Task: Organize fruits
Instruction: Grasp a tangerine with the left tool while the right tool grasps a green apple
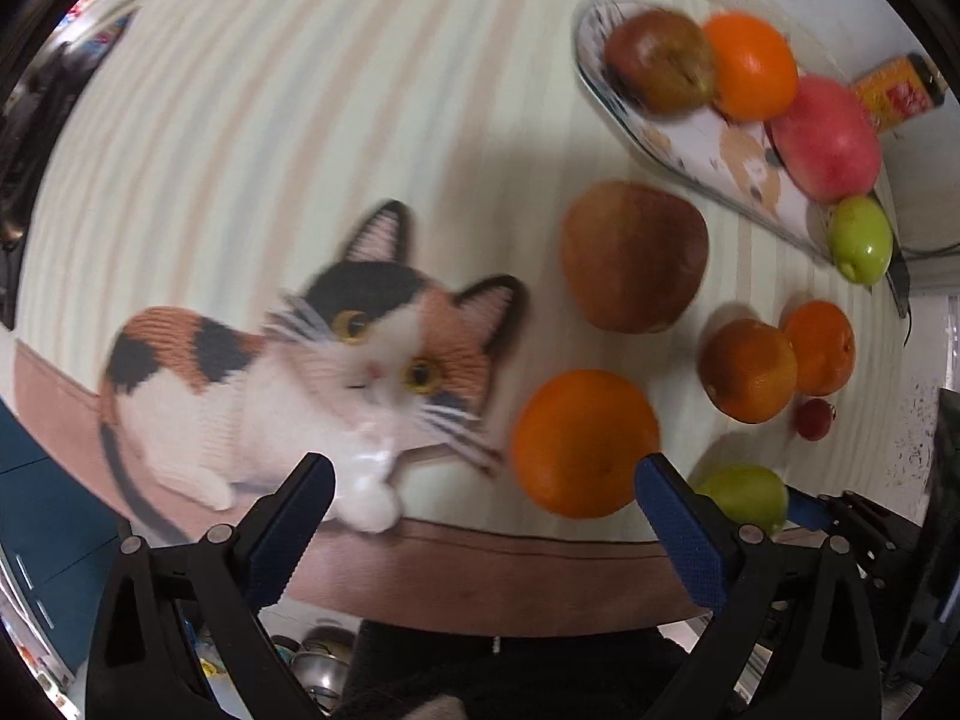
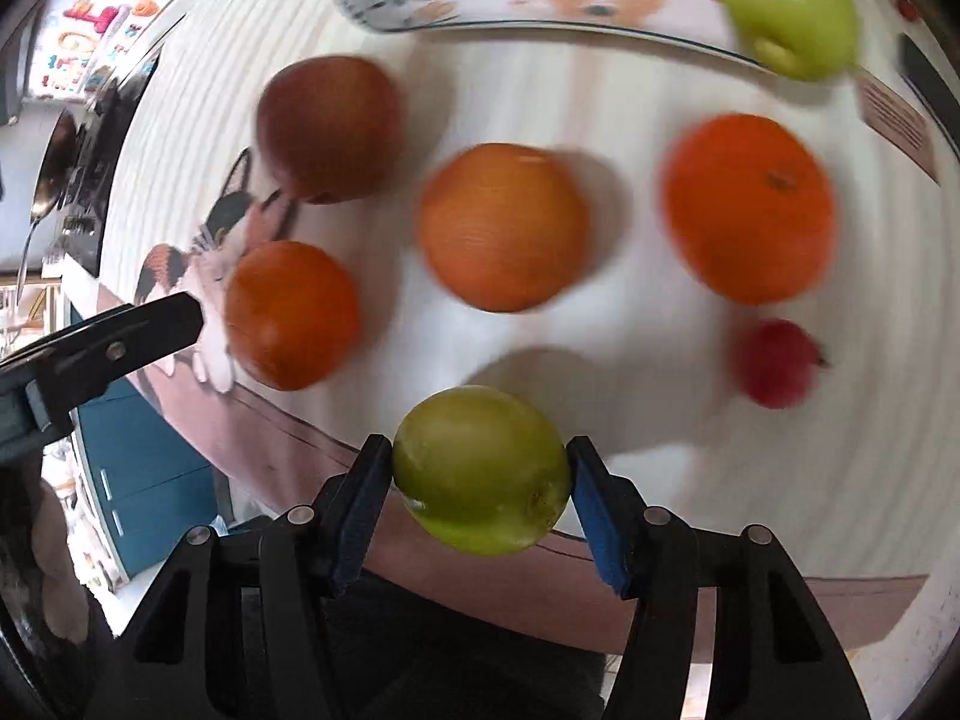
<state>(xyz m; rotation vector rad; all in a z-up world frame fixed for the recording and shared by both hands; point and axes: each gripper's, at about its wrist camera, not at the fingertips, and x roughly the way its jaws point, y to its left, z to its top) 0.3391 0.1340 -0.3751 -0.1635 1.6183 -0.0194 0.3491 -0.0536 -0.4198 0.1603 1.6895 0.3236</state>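
My right gripper (image 2: pixel 480 474) is shut on a green apple (image 2: pixel 480 468) and holds it above the table's front edge; that apple also shows in the left wrist view (image 1: pixel 747 495). My left gripper (image 1: pixel 486 492) is open and empty, with an orange (image 1: pixel 585 441) just beyond its right finger. Loose on the tablecloth lie a dark red apple (image 2: pixel 330 129), three oranges (image 2: pixel 504 225) (image 2: pixel 750 207) (image 2: pixel 291 315) and a small red fruit (image 2: pixel 777 363). A patterned tray (image 1: pixel 690 144) at the back right holds a brownish apple (image 1: pixel 660 60), an orange (image 1: pixel 750 66), a red apple (image 1: pixel 825 138) and a green apple (image 1: pixel 861 237).
The striped tablecloth bears a printed calico cat (image 1: pixel 288 384) and a brown border (image 1: pixel 480 570) at the front edge. An orange-labelled bottle (image 1: pixel 897 90) lies behind the tray. A blue cabinet (image 2: pixel 144 480) stands beyond the table's left end.
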